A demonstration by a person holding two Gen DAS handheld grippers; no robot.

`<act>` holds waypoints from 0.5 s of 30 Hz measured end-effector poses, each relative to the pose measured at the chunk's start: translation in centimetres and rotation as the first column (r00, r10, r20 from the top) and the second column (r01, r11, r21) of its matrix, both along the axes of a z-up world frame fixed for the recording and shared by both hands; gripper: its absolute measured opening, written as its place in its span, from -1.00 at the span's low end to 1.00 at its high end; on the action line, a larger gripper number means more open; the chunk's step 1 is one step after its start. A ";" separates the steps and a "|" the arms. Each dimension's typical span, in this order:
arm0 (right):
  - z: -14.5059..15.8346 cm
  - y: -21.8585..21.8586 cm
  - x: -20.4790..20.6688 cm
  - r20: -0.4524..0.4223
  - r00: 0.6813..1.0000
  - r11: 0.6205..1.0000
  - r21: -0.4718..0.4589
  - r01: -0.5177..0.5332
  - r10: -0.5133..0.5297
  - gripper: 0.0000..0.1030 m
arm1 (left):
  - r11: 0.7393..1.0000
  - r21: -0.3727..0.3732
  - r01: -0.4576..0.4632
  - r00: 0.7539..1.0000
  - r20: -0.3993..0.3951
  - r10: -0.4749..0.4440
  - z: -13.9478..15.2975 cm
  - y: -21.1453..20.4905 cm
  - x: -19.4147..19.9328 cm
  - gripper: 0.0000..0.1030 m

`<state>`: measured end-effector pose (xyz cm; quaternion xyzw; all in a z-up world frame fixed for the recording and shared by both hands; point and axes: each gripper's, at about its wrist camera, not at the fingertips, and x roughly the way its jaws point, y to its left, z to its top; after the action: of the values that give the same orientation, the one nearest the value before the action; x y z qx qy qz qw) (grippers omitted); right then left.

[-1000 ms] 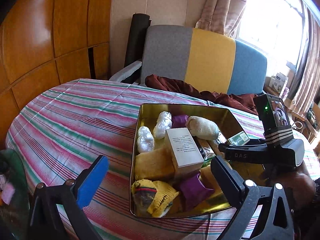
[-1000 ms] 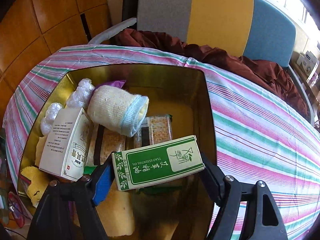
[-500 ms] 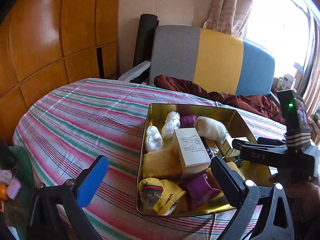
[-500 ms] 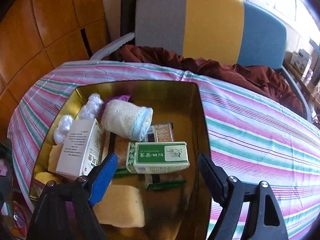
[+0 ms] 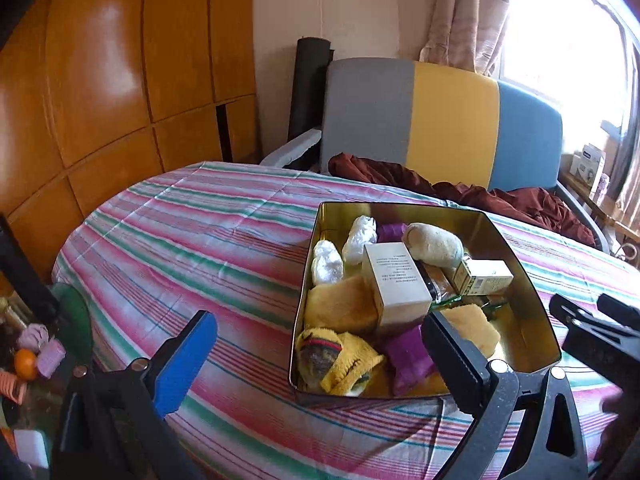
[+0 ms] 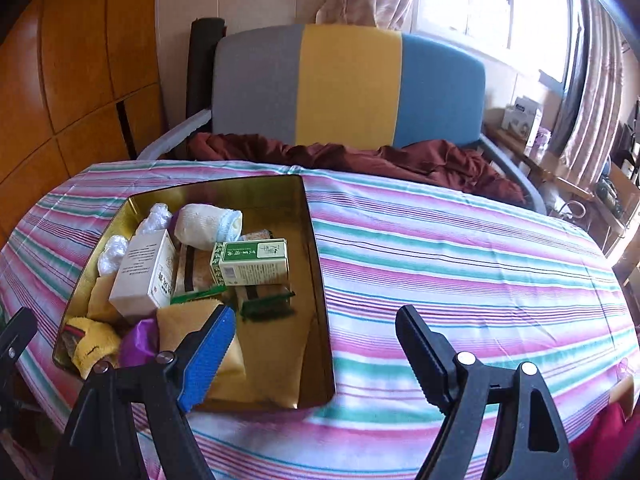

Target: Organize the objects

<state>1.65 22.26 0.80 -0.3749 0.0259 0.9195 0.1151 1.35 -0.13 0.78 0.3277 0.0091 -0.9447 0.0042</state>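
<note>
Striped cloth in pink, green and white covers the round desk (image 6: 460, 264), and behind it stands a chair (image 6: 348, 88) in grey, yellow and blue with a dark red cloth on the seat. On the left of the desk sits our gold tin (image 6: 316, 280), and the things we are tidying lie inside it. At its left end we see a yellow knit piece (image 5: 344, 360) and a purple pouch (image 5: 408, 354). Next comes a white box (image 6: 144, 276) with small print too tiny for us to read. Then comes a green and white box (image 6: 252, 262); its label looks like "essential oil" words with some Chinese signs, but we cannot be sure. Our left tool (image 5: 316, 356) is wide and holds nothing, near the front of the tin. Our right tool (image 6: 316, 348) is wide too, with nothing in it, over the tin's right edge. We think the green box is now put away. For a good next pick, we should look around the desk first, keep the tool wide, and come down slowly so we do not bump the tin.
</note>
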 end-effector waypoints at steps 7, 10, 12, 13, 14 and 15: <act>0.8 -1.4 1.9 -0.063 0.997 0.999 0.014 -0.031 0.032 0.63 | 0.999 0.050 -0.011 0.999 0.039 0.009 -0.4 -0.1 0.6 0.99; 1.0 -1.8 2.0 -0.069 0.997 0.999 0.012 -0.042 0.043 0.63 | 0.999 0.041 -0.004 0.999 0.042 0.003 -0.4 0.0 0.8 0.99; 1.0 -2.1 2.1 -0.073 0.996 0.999 0.015 -0.047 0.048 0.63 | 0.999 0.045 0.003 0.999 0.051 -0.005 -0.5 0.1 0.7 0.99; 1.0 -2.1 2.1 -0.073 0.996 0.999 0.015 -0.048 0.049 0.63 | 0.998 0.055 0.006 0.998 0.057 -0.009 -0.5 0.0 0.7 0.99; 1.0 -2.2 2.2 -0.073 0.996 0.999 0.014 -0.048 0.049 0.63 | 0.998 0.061 0.007 0.998 0.061 -0.011 -0.6 -0.1 0.6 0.99; 1.0 -2.3 2.2 -0.074 0.996 0.999 0.015 -0.048 0.049 0.63 | 0.998 0.063 0.007 0.998 0.065 -0.011 -0.6 -0.1 0.6 0.99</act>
<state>3.84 19.97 1.83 -0.3404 0.0151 0.9354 0.0941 1.92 -0.26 0.17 0.3584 0.0373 -0.9328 -0.0101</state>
